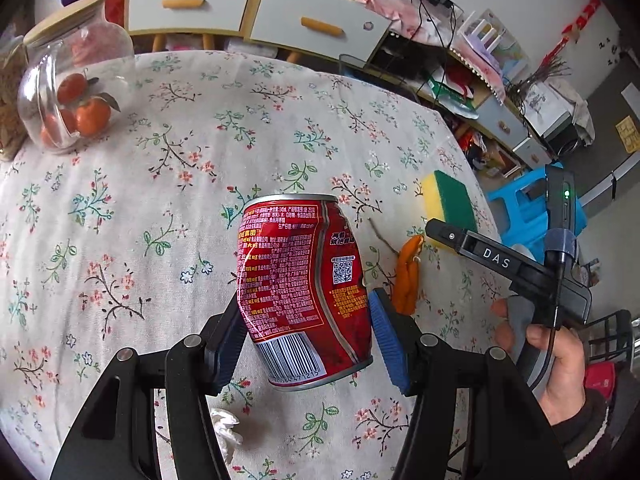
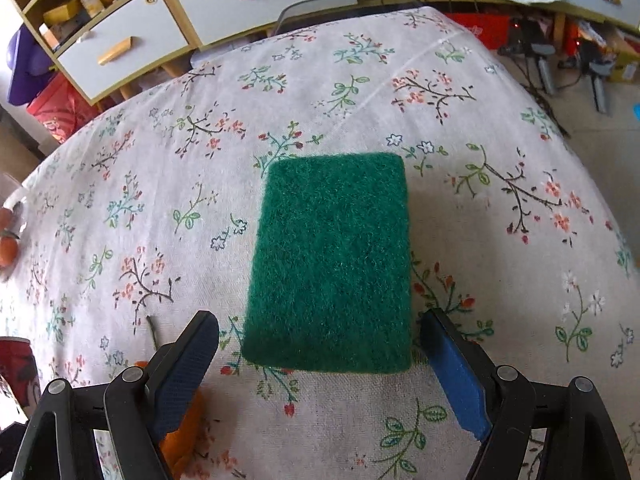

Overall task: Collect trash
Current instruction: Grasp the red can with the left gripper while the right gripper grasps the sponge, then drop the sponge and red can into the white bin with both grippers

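Note:
My left gripper (image 1: pixel 308 336) is shut on a dented red drink can (image 1: pixel 302 288) and holds it tilted above the floral tablecloth (image 1: pixel 160 200). An orange peel (image 1: pixel 407 276) lies just right of the can, and a crumpled white tissue (image 1: pixel 226 428) lies below the left finger. My right gripper (image 2: pixel 320 364) is open, its fingers on either side of the near end of a green scouring sponge (image 2: pixel 332 260) that lies flat on the cloth; it does not touch it. The can's edge (image 2: pixel 16 368) and the peel (image 2: pixel 184 440) show at the lower left of the right wrist view.
A glass jar with oranges (image 1: pixel 68 92) stands at the table's far left. A thin twig (image 1: pixel 382 236) lies beside the peel. White drawer cabinets (image 1: pixel 256 8) stand behind the table. A blue stool (image 1: pixel 528 208) and floor clutter lie beyond the right edge.

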Demonstrator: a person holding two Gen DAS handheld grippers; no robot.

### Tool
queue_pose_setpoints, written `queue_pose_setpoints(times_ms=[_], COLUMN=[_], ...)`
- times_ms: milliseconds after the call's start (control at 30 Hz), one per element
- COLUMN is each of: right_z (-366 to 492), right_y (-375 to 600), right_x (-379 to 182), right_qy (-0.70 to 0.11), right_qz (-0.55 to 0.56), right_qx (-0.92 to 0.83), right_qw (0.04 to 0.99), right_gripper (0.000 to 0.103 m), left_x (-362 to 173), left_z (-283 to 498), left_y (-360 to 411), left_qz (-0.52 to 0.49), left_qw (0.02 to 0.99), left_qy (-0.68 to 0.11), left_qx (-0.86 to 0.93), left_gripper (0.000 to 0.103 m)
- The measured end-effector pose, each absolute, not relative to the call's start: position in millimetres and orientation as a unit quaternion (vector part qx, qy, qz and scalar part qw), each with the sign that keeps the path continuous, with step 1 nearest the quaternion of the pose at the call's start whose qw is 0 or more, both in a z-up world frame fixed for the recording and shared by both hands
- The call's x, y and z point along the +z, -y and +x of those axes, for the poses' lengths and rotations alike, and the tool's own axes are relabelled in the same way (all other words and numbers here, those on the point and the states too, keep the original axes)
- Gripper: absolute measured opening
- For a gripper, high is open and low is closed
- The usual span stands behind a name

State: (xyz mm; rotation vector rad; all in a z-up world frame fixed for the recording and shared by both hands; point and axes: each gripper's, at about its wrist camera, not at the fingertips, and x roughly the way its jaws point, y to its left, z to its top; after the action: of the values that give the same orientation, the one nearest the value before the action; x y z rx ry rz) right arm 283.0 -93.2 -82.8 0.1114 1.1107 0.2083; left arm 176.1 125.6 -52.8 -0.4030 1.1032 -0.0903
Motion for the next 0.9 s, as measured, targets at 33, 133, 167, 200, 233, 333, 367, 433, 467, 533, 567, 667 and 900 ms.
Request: queue_pose_setpoints(times_ms=[33, 133, 167, 200, 233, 333, 367, 433, 467, 533, 567, 667, 900], right_z=[283, 279, 278, 276, 274, 267, 265, 260, 257, 252, 248, 241, 224], right_y=[94, 102, 105, 109, 113, 122, 123, 128, 131, 140, 146, 164, 224], right_x=[-82, -77, -76, -73, -70, -59, -55, -49, -46, -41, -38, -32, -25], right_qy=[-0.525, -0.525, -0.526, -0.525, -0.525, -0.518, -0.514, -0.51, -0.508, -0.505, -0.503, -0.499, -0.498], right_qz=[0.051, 0.07, 0.079, 0.092, 0.101, 0.106, 0.104, 0.103, 0.103, 0.104, 0.104, 0.105, 0.115], right_qx=[0.098, 0.112, 0.117, 0.122, 0.125, 0.131, 0.133, 0.134, 0.135, 0.135, 0.134, 0.125, 0.087], right_qw=[0.844, 0.841, 0.839, 0.837, 0.836, 0.839, 0.841, 0.844, 0.845, 0.846, 0.848, 0.851, 0.855], right_gripper=[0.076, 0.061, 0.061, 0.061, 0.061, 0.061, 0.061, 0.061, 0.061, 0.061, 0.061, 0.061, 0.061], left_x=[-53, -52, -52, -51, -51, -49, -49, -47, -46, -44, -44, -44, -46], left_z=[178, 174, 173, 171, 170, 168, 167, 164, 163, 161, 160, 157, 152], left_y=[-124, -123, -123, -122, -121, -117, -116, -111, -108, -101, -96, -86, -59], left_qz=[-0.189, -0.186, -0.183, -0.18, -0.177, -0.171, -0.169, -0.164, -0.16, -0.153, -0.149, -0.142, -0.13], left_qw=[0.832, 0.834, 0.835, 0.837, 0.837, 0.84, 0.84, 0.843, 0.844, 0.846, 0.846, 0.847, 0.845], left_qy=[-0.52, -0.517, -0.517, -0.516, -0.515, -0.513, -0.512, -0.51, -0.509, -0.508, -0.508, -0.507, -0.511], left_qx=[-0.044, -0.045, -0.045, -0.044, -0.044, -0.047, -0.048, -0.052, -0.054, -0.058, -0.061, -0.067, -0.084], left_gripper=[0.062, 0.062, 0.062, 0.062, 0.062, 0.062, 0.062, 0.062, 0.062, 0.062, 0.062, 0.062, 0.062])
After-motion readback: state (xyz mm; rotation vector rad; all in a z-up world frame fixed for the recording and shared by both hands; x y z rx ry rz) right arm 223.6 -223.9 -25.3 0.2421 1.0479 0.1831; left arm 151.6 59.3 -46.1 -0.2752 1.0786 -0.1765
